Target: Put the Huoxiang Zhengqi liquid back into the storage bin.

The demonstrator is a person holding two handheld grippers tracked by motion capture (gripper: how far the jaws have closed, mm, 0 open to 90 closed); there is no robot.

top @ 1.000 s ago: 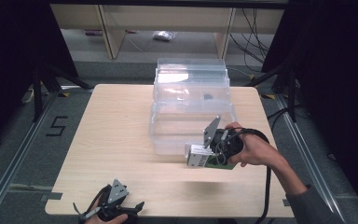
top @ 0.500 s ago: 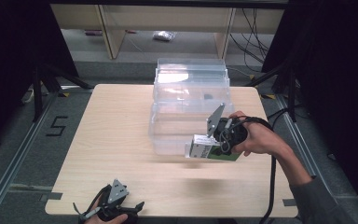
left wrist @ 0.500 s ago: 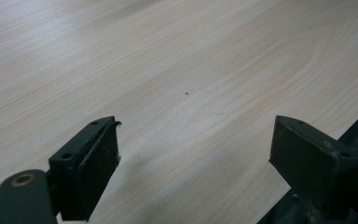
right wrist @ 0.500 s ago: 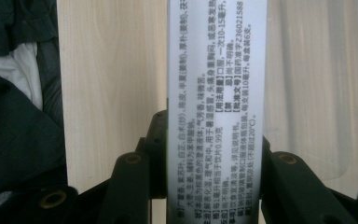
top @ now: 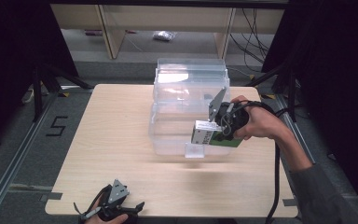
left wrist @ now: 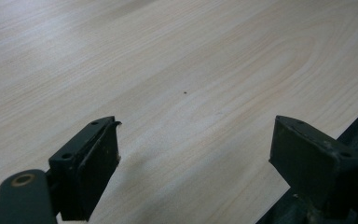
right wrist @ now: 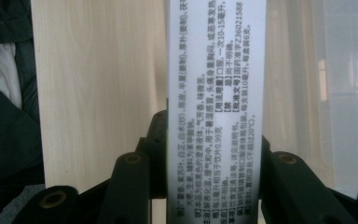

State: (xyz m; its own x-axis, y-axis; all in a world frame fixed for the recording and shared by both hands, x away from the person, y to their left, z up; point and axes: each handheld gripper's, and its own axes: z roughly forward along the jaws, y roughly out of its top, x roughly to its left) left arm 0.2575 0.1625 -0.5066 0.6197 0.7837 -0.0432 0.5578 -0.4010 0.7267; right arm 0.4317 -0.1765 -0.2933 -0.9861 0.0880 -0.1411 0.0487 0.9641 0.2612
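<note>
Pale wooden table (top: 121, 140), grey floor (top: 14, 140), perhaps shelving (top: 168, 18) behind

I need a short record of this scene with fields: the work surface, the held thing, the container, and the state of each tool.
surface: light wooden table
held thing: white and green box with printed text, raised over the table
container: clear plastic bin, at the table's far middle
right tool: shut on the box, by the bin's front
left tool: open, nothing between its jaws, at the table's near edge

High view overlooks table (top: 121, 140); claw views close, sharing tabletop.
</note>
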